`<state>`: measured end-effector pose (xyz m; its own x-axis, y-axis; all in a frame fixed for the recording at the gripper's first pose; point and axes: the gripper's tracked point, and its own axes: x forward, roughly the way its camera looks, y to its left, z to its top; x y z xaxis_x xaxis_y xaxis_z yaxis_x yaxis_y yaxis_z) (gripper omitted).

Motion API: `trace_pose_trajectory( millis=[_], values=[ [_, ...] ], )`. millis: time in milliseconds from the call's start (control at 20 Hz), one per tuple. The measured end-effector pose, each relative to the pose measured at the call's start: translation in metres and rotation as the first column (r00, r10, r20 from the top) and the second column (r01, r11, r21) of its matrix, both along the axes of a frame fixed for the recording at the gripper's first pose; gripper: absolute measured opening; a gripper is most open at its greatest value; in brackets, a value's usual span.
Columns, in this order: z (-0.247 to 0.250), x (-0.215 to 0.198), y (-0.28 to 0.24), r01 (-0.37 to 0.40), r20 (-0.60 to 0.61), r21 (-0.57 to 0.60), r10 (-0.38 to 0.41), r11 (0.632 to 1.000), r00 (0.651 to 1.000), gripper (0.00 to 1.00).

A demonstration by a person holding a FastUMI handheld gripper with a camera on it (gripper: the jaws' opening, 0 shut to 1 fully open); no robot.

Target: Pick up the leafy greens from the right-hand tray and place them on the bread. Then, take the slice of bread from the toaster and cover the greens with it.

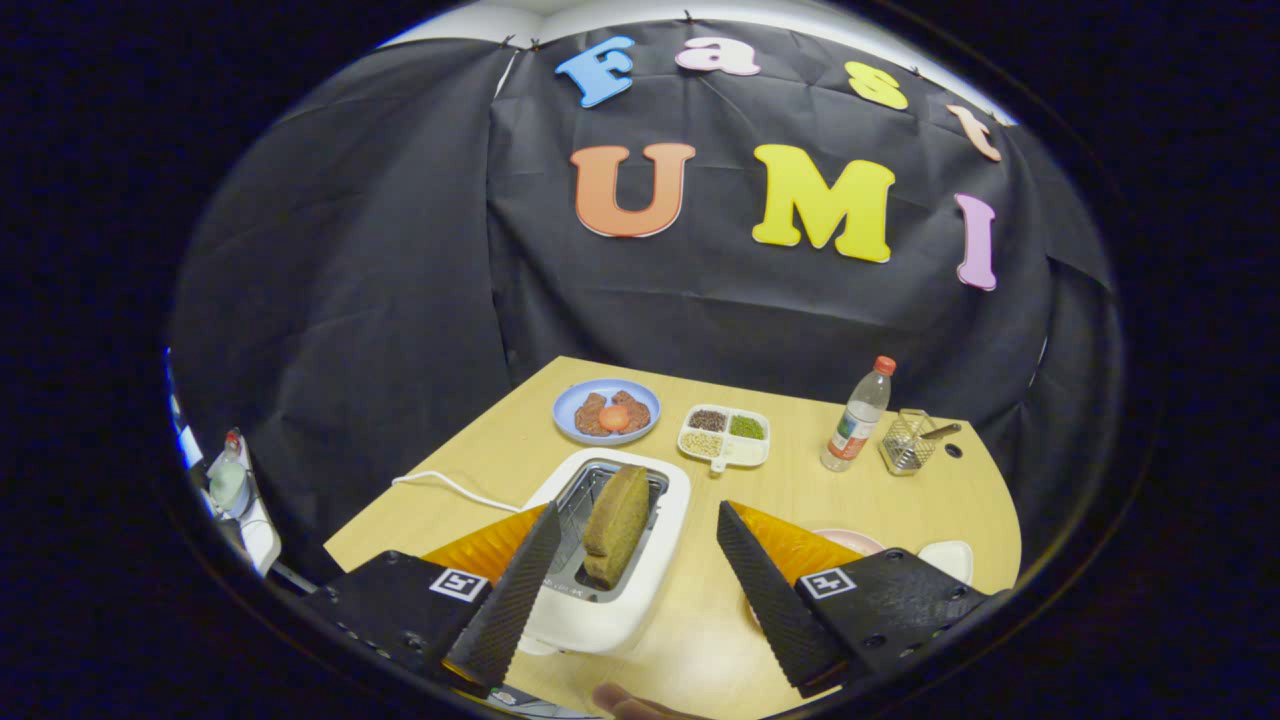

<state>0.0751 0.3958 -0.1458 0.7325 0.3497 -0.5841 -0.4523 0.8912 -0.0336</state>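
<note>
The toaster (610,560) stands on the bench (500,470) just ahead of the hand-held gripper (635,560), whose fingers stand spread with nothing between them but air. A slice of bread (617,524) sits upright in the toaster's slot, between the two fingers. A cord (450,487) runs left from the toaster. Behind the toaster lies a plate (606,410) with food on it; right of that, a divided tray (724,436). Farther right stands a bottle (857,415), then a wire basket (908,441). Behind the right finger lie a dish (850,542) and a small tray (948,558).
</note>
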Motion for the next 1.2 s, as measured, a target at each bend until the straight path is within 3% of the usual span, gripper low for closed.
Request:
trace_pose_trajectory(
  millis=[250, 400, 700, 750, 900, 950, 1000, 1200],
  values=[
    [-0.026, 0.021, 0.020, 0.092, -0.107, -0.067, -0.099, 0.994, 0.989, 0.95],
    [-0.036, 0.022, 0.033, 0.104, -0.212, -0.091, -0.121, 0.990, 0.970, 0.94],
    [-0.044, 0.033, 0.031, 0.162, -0.292, -0.203, -0.217, 0.966, 0.931, 0.71],
    [-0.047, 0.034, 0.032, 0.165, -0.315, -0.206, -0.225, 0.964, 0.922, 0.59],
    [-0.057, 0.028, 0.030, 0.168, -0.387, -0.228, -0.248, 0.959, 0.888, 0.46],
    [-0.057, 0.027, 0.029, 0.170, -0.386, -0.236, -0.253, 0.957, 0.887, 0.25],
    [-0.056, 0.028, 0.028, 0.159, -0.380, -0.246, -0.246, 0.956, 0.892, 0.17],
    [-0.029, 0.018, 0.028, 0.134, -0.350, -0.262, -0.224, 0.956, 0.909, 0.10]
  ],
)
